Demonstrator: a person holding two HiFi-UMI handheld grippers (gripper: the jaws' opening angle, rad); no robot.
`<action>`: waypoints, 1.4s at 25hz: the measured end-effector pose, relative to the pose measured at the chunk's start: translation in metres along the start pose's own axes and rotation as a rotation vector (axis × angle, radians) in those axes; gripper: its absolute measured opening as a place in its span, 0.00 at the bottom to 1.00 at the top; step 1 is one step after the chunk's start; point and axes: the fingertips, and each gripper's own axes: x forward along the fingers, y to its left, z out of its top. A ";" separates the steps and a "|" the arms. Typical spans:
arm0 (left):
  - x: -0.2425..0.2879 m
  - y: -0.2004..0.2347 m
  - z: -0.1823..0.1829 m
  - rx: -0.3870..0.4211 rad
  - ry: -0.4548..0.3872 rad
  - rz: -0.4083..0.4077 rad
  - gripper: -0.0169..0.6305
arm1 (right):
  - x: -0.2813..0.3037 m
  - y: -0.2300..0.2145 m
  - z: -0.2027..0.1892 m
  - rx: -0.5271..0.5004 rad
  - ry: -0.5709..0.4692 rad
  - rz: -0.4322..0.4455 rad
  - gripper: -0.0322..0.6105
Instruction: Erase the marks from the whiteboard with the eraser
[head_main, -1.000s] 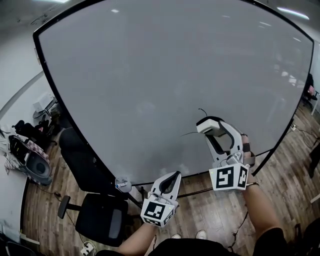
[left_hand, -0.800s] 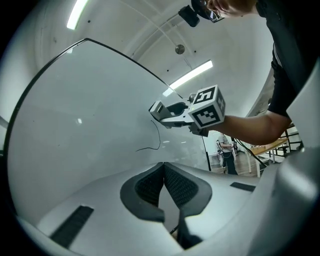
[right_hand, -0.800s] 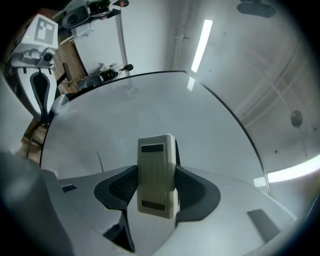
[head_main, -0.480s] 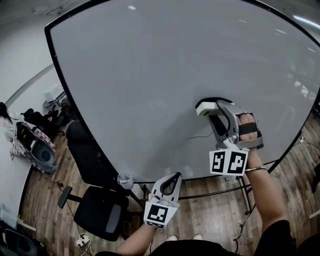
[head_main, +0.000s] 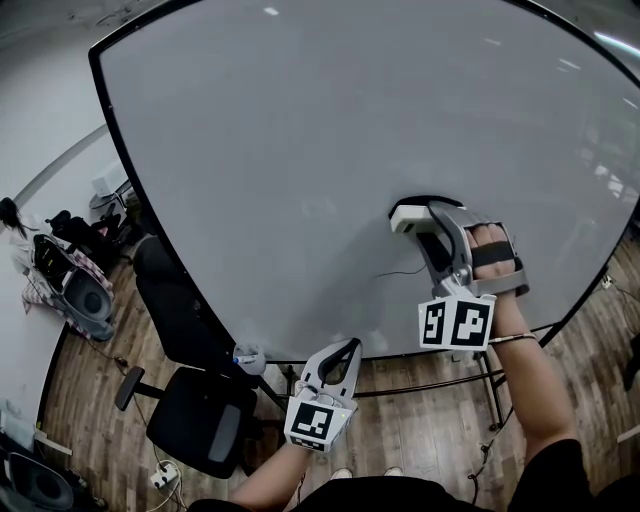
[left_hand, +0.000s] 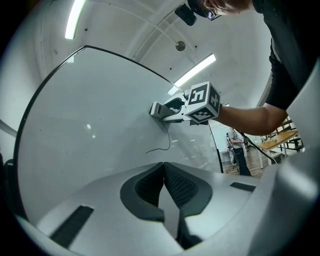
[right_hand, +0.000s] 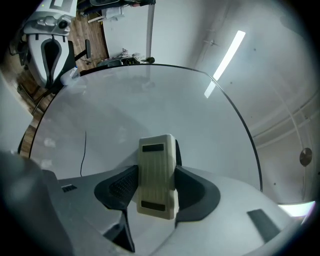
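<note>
The big whiteboard fills the head view. My right gripper is shut on a cream block eraser, whose black felt side is pressed to the board. A thin black pen line shows on the board just below the eraser. The right gripper view has the eraser upright between the jaws and the line to its left. My left gripper hangs below the board's lower edge, shut and holding nothing. In its own view the pads meet, and the line shows beyond them.
A black office chair stands on the wooden floor at the lower left. Bags and a seat lie by the left wall. A small object sits at the board's lower edge. The board's stand legs are below right.
My right gripper has carried the eraser a little up the board, over where a short curled mark showed a second ago; that mark is no longer visible. The left gripper has barely moved.
</note>
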 end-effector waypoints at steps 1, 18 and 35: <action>0.000 0.001 0.000 -0.002 -0.002 0.004 0.05 | 0.000 0.003 0.000 -0.003 -0.001 0.007 0.44; 0.021 0.015 -0.001 -0.004 0.031 0.002 0.05 | 0.014 0.032 -0.015 -0.032 0.012 0.087 0.44; 0.019 0.021 -0.008 -0.041 0.045 0.023 0.05 | 0.007 0.080 -0.028 0.062 0.050 0.161 0.44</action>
